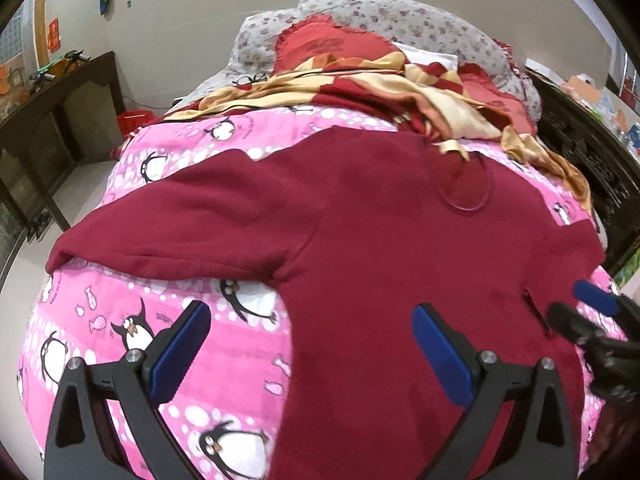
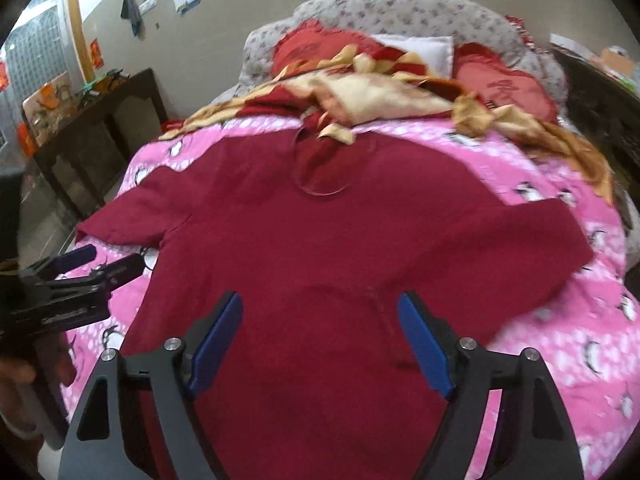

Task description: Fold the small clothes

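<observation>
A dark red long-sleeved top (image 1: 400,248) lies spread flat on a pink penguin-print quilt (image 1: 160,344), neck away from me, both sleeves stretched out sideways. It also shows in the right wrist view (image 2: 320,248). My left gripper (image 1: 312,340) is open and empty, hovering over the top's lower left side. My right gripper (image 2: 320,332) is open and empty over the lower middle of the top. Each gripper shows in the other's view: the right one (image 1: 584,312) at the right edge, the left one (image 2: 104,264) at the left edge.
A red and gold blanket (image 1: 400,92) lies bunched at the far end of the bed, touching the top's neck. Red cushions (image 2: 504,88) and a grey floral pillow (image 1: 400,16) are behind it. A dark wooden cabinet (image 1: 52,120) stands left of the bed, and dark furniture (image 1: 592,168) stands to the right.
</observation>
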`<action>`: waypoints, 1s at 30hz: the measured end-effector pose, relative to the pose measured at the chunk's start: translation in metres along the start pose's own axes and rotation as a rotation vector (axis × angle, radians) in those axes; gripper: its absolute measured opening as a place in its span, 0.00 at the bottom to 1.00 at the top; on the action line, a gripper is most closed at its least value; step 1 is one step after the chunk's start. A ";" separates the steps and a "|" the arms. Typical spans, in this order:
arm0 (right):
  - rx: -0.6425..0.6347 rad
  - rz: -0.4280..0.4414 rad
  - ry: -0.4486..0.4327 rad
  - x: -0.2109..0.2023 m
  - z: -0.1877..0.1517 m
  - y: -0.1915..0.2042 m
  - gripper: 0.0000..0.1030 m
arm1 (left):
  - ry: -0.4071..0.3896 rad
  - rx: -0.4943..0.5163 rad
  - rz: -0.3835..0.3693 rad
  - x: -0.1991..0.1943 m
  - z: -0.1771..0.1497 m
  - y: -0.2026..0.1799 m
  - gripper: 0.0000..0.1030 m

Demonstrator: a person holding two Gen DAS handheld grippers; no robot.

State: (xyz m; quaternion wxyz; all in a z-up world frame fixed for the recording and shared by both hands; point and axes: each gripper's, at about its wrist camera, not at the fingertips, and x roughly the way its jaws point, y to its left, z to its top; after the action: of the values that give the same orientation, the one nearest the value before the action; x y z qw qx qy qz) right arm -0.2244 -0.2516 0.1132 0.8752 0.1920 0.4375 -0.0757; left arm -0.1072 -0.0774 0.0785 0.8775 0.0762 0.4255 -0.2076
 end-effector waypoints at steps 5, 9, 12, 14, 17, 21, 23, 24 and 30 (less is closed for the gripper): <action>-0.011 -0.030 0.019 0.040 0.003 0.014 0.91 | 0.014 -0.017 0.006 0.014 0.007 0.011 0.99; -0.020 -0.034 0.027 0.052 0.007 0.017 0.91 | 0.016 -0.032 0.021 0.021 0.014 0.022 0.99; -0.041 -0.033 0.027 0.057 0.012 0.023 0.91 | 0.015 -0.057 0.033 0.025 0.018 0.032 0.99; -0.048 -0.025 0.031 0.061 0.014 0.025 0.91 | 0.013 -0.081 0.036 0.027 0.021 0.041 0.99; -0.049 -0.013 0.043 0.067 0.017 0.028 0.91 | 0.010 -0.111 0.042 0.027 0.026 0.055 0.99; -0.036 0.008 0.052 0.073 0.020 0.032 0.91 | 0.001 -0.143 0.079 0.026 0.030 0.080 0.99; -0.036 0.017 0.055 0.075 0.021 0.034 0.91 | -0.001 -0.168 0.107 0.026 0.032 0.096 0.99; -0.040 0.019 0.054 0.076 0.022 0.035 0.91 | -0.001 -0.179 0.116 0.026 0.033 0.102 0.99; -0.055 0.025 0.053 0.081 0.027 0.044 0.91 | -0.004 -0.218 0.170 0.028 0.034 0.130 0.99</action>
State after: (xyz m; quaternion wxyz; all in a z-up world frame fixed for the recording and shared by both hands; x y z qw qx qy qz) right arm -0.1420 -0.2198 0.0752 0.8692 0.1752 0.4600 -0.0478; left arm -0.0118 0.0208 0.0722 0.8959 0.0157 0.4358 -0.0852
